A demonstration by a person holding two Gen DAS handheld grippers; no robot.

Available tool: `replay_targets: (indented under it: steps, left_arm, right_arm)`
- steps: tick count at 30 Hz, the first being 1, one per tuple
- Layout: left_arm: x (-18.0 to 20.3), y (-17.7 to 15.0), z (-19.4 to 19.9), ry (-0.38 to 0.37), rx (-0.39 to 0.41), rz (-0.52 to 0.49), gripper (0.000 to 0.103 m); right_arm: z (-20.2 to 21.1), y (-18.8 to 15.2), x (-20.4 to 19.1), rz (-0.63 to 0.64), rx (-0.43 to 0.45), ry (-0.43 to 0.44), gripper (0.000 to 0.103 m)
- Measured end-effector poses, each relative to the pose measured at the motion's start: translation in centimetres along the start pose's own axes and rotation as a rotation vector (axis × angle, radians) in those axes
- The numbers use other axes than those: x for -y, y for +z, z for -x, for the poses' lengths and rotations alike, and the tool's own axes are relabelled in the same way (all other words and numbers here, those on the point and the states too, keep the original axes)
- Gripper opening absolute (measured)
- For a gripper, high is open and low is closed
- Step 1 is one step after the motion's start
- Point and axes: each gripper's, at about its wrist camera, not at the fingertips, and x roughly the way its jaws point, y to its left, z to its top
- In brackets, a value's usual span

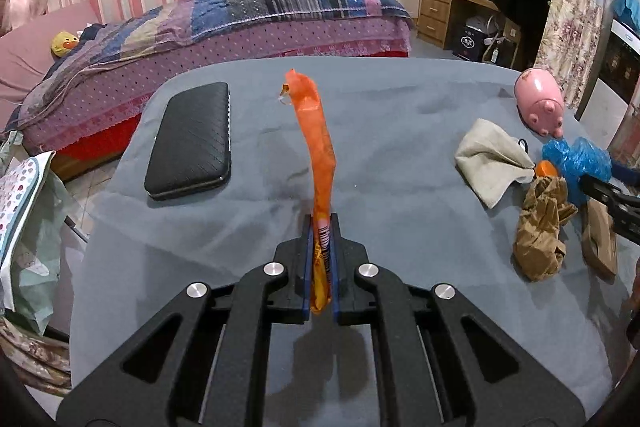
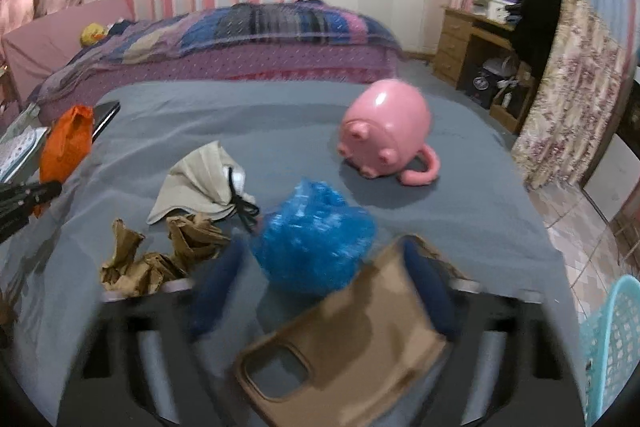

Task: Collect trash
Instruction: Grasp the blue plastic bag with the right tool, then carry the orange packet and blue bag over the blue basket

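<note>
Trash sits on a grey-covered bench (image 1: pixel 400 131), and one piece, a long orange wrapper (image 1: pixel 318 147), is clamped between the blue pads of the left hand-held gripper (image 1: pixel 321 227), standing upright from the closed jaws with its torn top curling left. The right hand-held gripper (image 2: pixel 324 267) has its blurred blue fingers (image 2: pixel 218 291) set apart on either side of a crumpled blue plastic bag (image 2: pixel 316 239); whether the pads press on the bag cannot be told. A tan phone case (image 2: pixel 348 351) lies across this gripper's right finger, nearer the camera, camera cut-out at lower left. Just left of the blue bag are crumpled brown paper pieces (image 2: pixel 160 251), and behind them a beige drawstring pouch (image 2: pixel 204 183) with a black cord. Farther back on the right, a pink pig-shaped mug (image 2: pixel 386 135) lies on its side. A black textured case (image 1: pixel 190 141) lies flat at the bench's left, well apart from the rest. A turquoise basket (image 2: pixel 612 351) shows at the right edge, on the floor side. Beyond the bench stands a bed (image 1: pixel 248 23) with a striped quilt.
</note>
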Motion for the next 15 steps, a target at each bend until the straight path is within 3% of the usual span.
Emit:
replay_targets:
  steps: [3,8,15]
  left_arm:
    - [0.4,0.3,0.2,0.015,0.003,-0.006,0.005]
    - [1.6,1.0,2.0,0.022,0.045,-0.027,0.005]
    - [5.5,1.4,5.1,-0.029,0.111,-0.064,0.005]
  right_arm:
    - [0.1,0.3,-0.3,0.039,-0.006,0.006,0.028]
    - [5.0,0.6,2.2,-0.033,0.101,-0.009,0.027]
    - [10.4,-3.2,6.9,-0.094,0.091,-0.183,0.027]
